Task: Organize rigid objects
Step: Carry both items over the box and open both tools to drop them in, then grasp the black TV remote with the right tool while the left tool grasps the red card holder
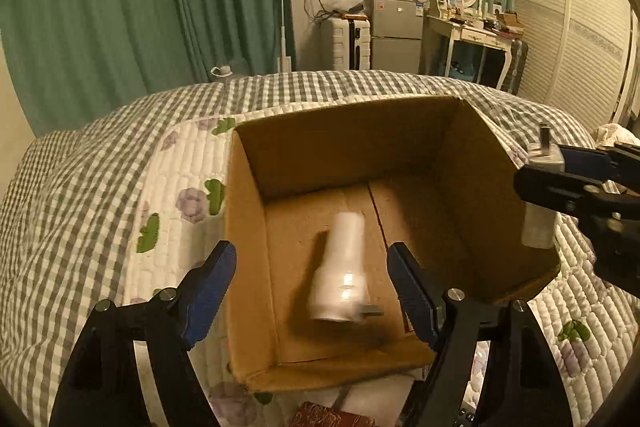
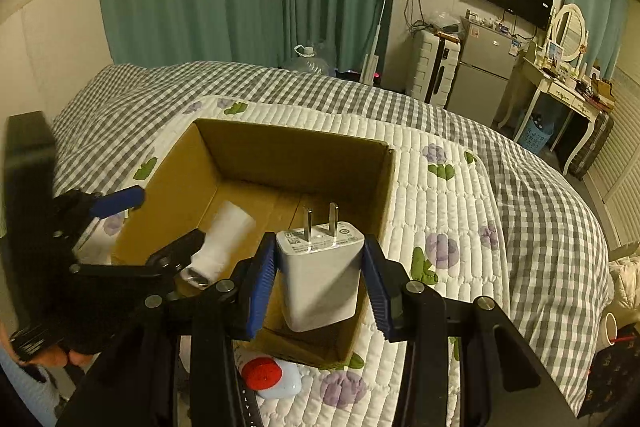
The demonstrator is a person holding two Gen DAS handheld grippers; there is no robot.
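The left gripper (image 1: 310, 291) stands spread wide at the bottom of its own view, nothing between its blue pads. Just beyond it a blurred white bottle-shaped object (image 1: 342, 267) lies in the cardboard box (image 1: 248, 247), near the box's lower middle, apart from both fingers. The right gripper (image 2: 320, 283) fills the lower centre of its view, its blue pads pressed on the sides of a white plug charger (image 2: 320, 267), prongs pointing up, held over the near right corner of the box. The box sits open on a quilted flowered bedspread (image 2: 440, 155), which lies over a grey checked cover (image 2: 200, 83). At the bottom edge, just in front of the box, lies a small red-and-white item (image 2: 272, 377).
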